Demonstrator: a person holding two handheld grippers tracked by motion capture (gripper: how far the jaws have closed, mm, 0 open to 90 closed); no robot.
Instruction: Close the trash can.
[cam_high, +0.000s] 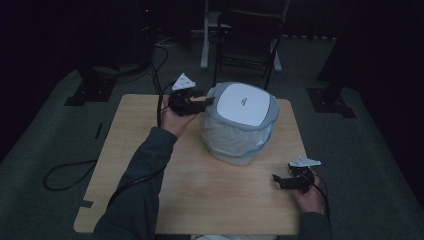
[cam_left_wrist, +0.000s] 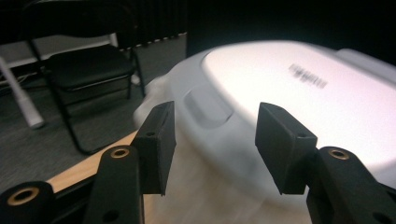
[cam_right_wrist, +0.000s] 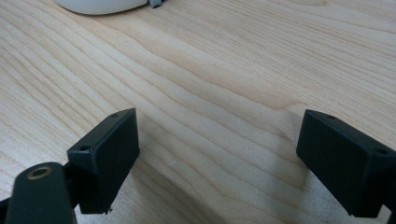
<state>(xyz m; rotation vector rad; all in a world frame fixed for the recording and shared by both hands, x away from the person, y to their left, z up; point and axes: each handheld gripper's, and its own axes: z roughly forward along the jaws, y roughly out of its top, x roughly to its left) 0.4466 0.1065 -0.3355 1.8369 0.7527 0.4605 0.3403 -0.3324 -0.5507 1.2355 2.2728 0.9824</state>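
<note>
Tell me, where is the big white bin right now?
In the high view, the white bin stands on the wooden table, toward its far middle, with the left gripper at its rim.

The white bin (cam_high: 240, 125) with its grey-rimmed lid blocks the middle of the table (cam_high: 210, 200), toward the far edge. The left gripper (cam_high: 207, 102), jaws apart, sits tight against the lid's left rim, with little room there. The near half lies bare wood, an open lane. The right gripper (cam_high: 277, 181) rests near the right edge, jaws wide, bare wood ahead of them.
</note>
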